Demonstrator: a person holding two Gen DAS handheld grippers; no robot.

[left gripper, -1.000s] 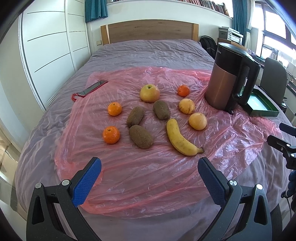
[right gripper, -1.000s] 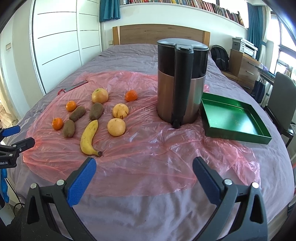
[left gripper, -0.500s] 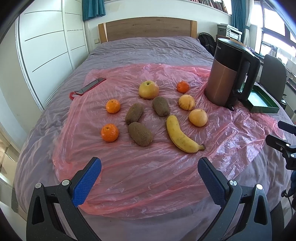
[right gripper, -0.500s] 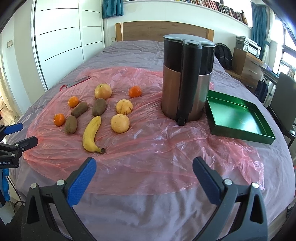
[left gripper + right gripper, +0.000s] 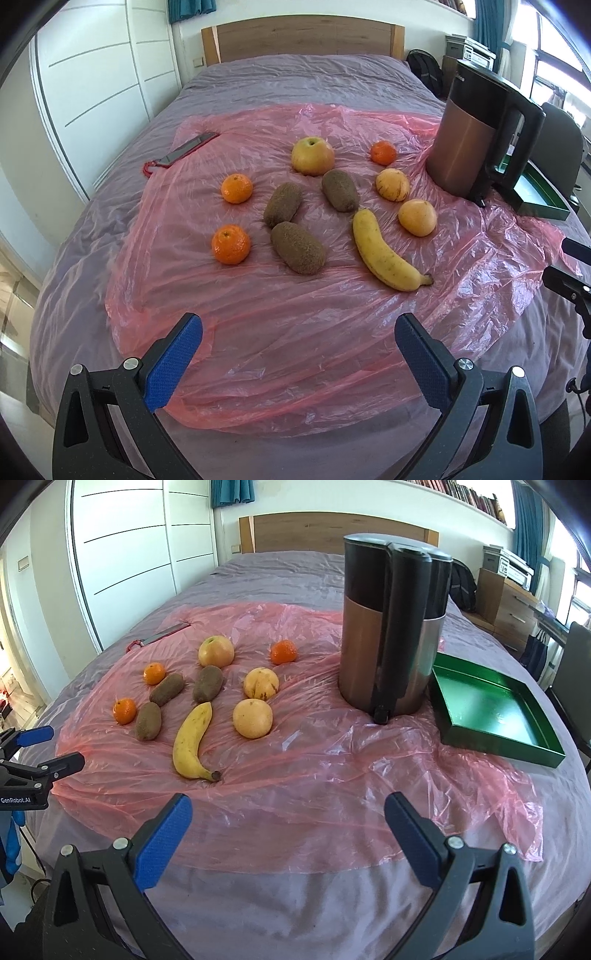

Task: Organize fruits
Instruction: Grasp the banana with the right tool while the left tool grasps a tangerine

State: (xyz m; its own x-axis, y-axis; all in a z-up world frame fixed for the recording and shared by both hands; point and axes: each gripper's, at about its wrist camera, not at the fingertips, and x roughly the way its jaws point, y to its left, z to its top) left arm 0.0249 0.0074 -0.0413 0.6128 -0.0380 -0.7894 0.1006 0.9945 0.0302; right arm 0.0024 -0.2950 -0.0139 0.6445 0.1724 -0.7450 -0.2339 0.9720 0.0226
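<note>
Fruits lie scattered on a pink plastic sheet point(image 5: 295, 332) spread over a bed point(image 5: 314, 77) with a grey cover. Nearest the left gripper point(image 5: 298, 363) are a mandarin point(image 5: 231, 244) and a kiwi point(image 5: 297, 247); behind them sit a second mandarin point(image 5: 236, 188) and two more kiwis point(image 5: 282, 204) point(image 5: 340, 190), the three kiwis close together but not touching. A banana point(image 5: 386, 252) lies to the right of the kiwis, its stem end toward the camera. Beyond it are two yellowish round fruits point(image 5: 417, 217) point(image 5: 392, 184), an apple point(image 5: 313, 156) farther back, and a third mandarin point(image 5: 383, 152) near a copper-and-black kettle point(image 5: 393, 627). The kettle stands upright on the sheet, handle facing the right wrist camera. Just to its right, a green tray point(image 5: 513, 751) rests on the bed, its near-left corner over the sheet's edge. A phone in a red case point(image 5: 186, 149) lies at the sheet's far-left edge.

Both grippers hover above the near side of the bed, well apart from every fruit. The left gripper's jaws are spread wide and hold nothing; the right gripper point(image 5: 288, 832) is likewise wide apart and empty.
</note>
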